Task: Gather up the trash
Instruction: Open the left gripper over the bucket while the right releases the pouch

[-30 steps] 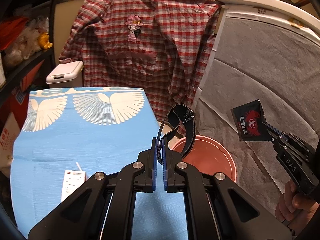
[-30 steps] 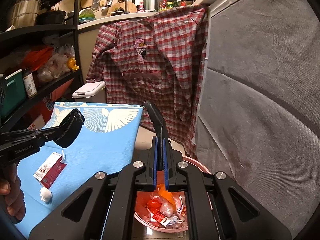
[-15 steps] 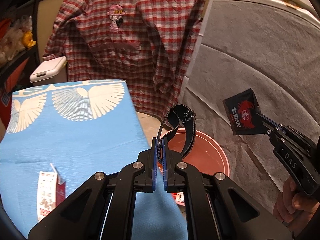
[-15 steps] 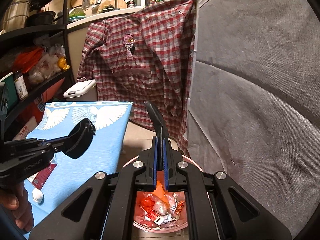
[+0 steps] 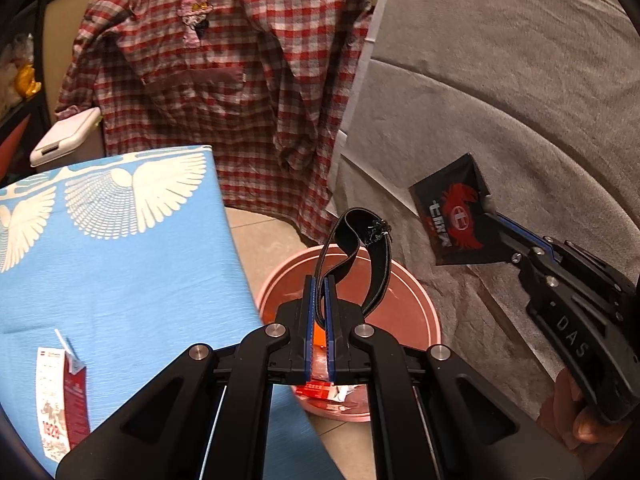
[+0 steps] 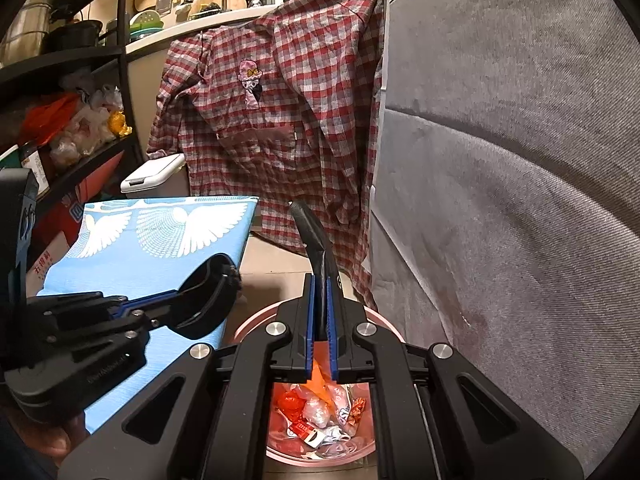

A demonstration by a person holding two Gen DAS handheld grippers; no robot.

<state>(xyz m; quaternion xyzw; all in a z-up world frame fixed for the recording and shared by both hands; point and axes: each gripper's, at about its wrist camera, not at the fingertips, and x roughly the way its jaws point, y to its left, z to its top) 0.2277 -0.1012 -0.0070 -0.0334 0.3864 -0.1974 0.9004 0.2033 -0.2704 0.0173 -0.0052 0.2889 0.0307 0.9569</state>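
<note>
Left wrist view: one left gripper (image 5: 318,292) pinches one black strap (image 5: 368,248) tight between its two blue fingers. The strap loops up over one pink bin (image 5: 420,304) on the floor. One right gripper (image 5: 494,220) holds one black packet (image 5: 452,216) out past the bin's right rim, in front of a gray cover (image 5: 500,92). Its fingers have just opened a little, and the packet is between them, touching. One red and white carton (image 5: 60,400) lies on one blue cloth (image 5: 120,272), near its front edge. The cloth's right edge comes just beside the bin. Right wrist view: many wrappers (image 6: 320,420) lie in the bin. One checked shirt (image 6: 280,120) hangs behind. Bare floor (image 6: 276,264) shows between shirt and bin.
</note>
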